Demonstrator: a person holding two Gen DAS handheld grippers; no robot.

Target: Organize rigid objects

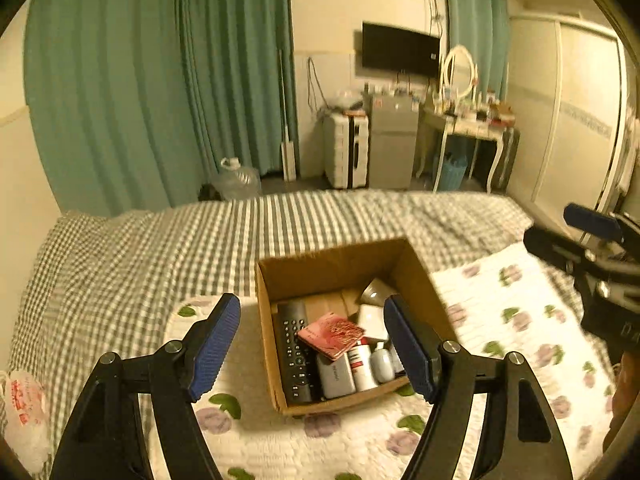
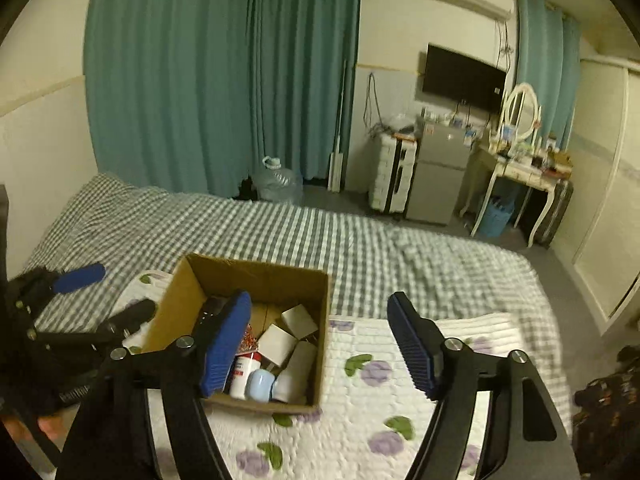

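Open brown cardboard box (image 1: 344, 268), packed full

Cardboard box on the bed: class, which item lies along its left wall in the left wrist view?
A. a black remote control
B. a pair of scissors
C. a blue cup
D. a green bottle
A: a long black remote with rows of buttons lies flat against the left wall of the box, beside a red booklet.
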